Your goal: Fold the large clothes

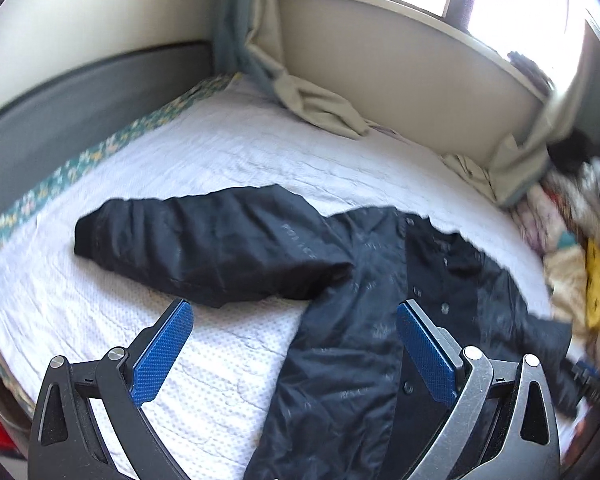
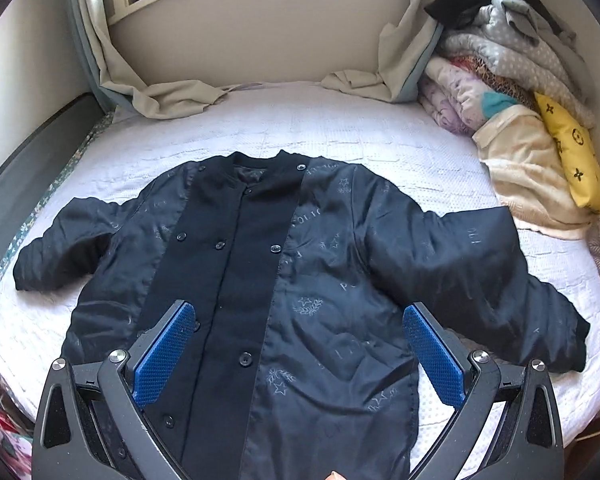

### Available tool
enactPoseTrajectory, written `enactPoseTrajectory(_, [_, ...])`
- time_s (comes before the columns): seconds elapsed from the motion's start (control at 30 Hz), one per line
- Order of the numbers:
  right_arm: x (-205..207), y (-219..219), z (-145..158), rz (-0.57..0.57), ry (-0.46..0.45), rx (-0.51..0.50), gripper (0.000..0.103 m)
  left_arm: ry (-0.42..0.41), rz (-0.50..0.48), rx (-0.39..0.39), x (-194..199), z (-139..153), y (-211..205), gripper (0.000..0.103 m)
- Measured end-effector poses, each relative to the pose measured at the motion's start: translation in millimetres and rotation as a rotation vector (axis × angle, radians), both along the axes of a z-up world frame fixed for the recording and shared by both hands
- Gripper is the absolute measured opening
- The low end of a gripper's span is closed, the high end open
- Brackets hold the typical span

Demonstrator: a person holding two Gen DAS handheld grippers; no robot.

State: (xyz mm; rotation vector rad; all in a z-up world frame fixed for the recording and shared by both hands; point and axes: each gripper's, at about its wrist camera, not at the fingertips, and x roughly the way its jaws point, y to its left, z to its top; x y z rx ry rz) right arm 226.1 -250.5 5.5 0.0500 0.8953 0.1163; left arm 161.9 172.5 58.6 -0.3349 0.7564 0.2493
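One black jacket [image 2: 284, 280] is lying face-up on the bed [image 2: 340, 128], buttoned, collar pointing toward the window wall, both sleeves spreading out to the sides.

Left gripper [image 1: 294, 344] is hovering w/ jaws wide apart, holding nothing. Its left pad is sitting over bare white bedspread [image 1: 204, 360], its right pad over the jacket's [image 1: 340, 340] button strip. The jacket's sleeve [image 1: 204, 244] is stretching away to the left, just ahead of the gripper. Plenty of bare bed beyond it, up to the floral edge strip [image 1: 80, 168] and grey bed frame [image 1: 80, 96].

Right gripper [image 2: 300, 344] is also spread wide, gripping nothing, hanging over the jacket's lower front; both pads are framing the chest approx. at the centre. Left sleeve [image 2: 68, 240] is ending near the bed's left edge; right sleeve [image 2: 480, 280] is reaching toward the right edge. Open bedspread is showing between collar and curtains [image 2: 172, 96]. At far right, one pile of folded laundry [image 2: 500, 80] is stacked, w/ one yellow cushion [image 2: 576, 160] leaning on it, near the right sleeve.
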Motion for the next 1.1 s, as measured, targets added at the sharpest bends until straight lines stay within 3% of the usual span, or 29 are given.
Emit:
enactPoseTrajectory(0.13, [9.0,6.2,3.7,0.004,0.0,0.022,0.103,0.024,0.059,-0.098,15.6,0.8,33.2,0.102])
enactPoseTrajectory(0.3, [14.5,23.7,5.2,0.03,-0.012,0.016,0.103,0.027,0.114,-0.303,38.2,-12.9,83.5,0.101])
enactPoseTrajectory(0.4, [17.3,33.4,-0.3,0.049,0.0,0.008,0.103,0.026,0.174,-0.44,42.2,-41.1,114.8,0.097])
enactPoseTrajectory(0.67, [24.5,40.3,-13.4,0.058,0.03,0.016,0.103,0.067,0.359,-0.67,40.6,-123.7,177.4,0.09])
enactPoseTrajectory(0.97, [30.0,41.6,-21.8,0.05,0.057,0.023,0.103,0.036,0.446,-0.783,50.8,-170.6,197.4,0.083])
enactPoseTrajectory(1.1, [30.4,36.6,-24.2,0.043,0.064,0.023,0.103,0.002,0.501,-0.86,49.2,-192.0,208.6,0.065])
